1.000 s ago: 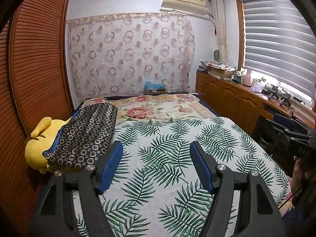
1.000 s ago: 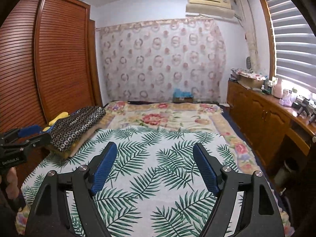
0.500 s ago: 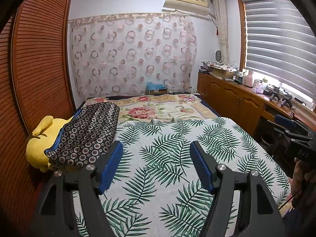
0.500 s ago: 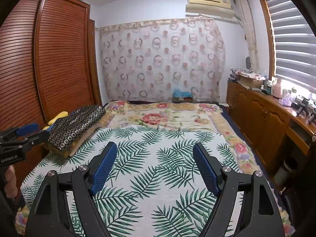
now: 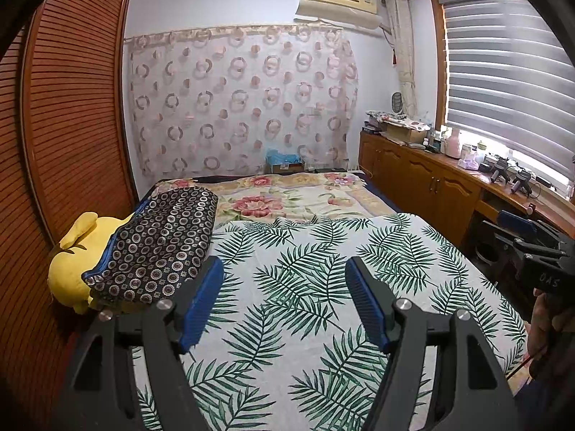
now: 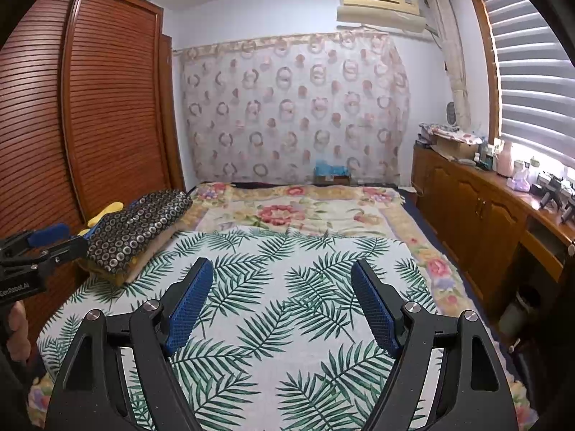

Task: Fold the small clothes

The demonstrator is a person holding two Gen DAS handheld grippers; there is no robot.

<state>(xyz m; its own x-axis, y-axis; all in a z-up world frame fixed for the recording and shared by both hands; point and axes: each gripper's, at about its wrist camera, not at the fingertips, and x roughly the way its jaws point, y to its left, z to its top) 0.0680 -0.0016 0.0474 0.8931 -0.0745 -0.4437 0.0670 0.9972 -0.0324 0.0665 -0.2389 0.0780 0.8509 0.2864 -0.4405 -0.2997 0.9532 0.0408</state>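
Dark circle-print cloth (image 5: 158, 244) lay bunched, half-folded at left edge of bed, draped over yellow plush toy (image 5: 72, 262), blue lining showing at edge. Palm-leaf sheet (image 5: 305, 287) covered near half of bed, floral blanket (image 5: 287, 197) beyond. Left gripper (image 5: 284, 287) fingers apart, nothing between, above sheet. Right gripper (image 6: 282, 287) likewise wide apart, empty. Both well apart from cloth.
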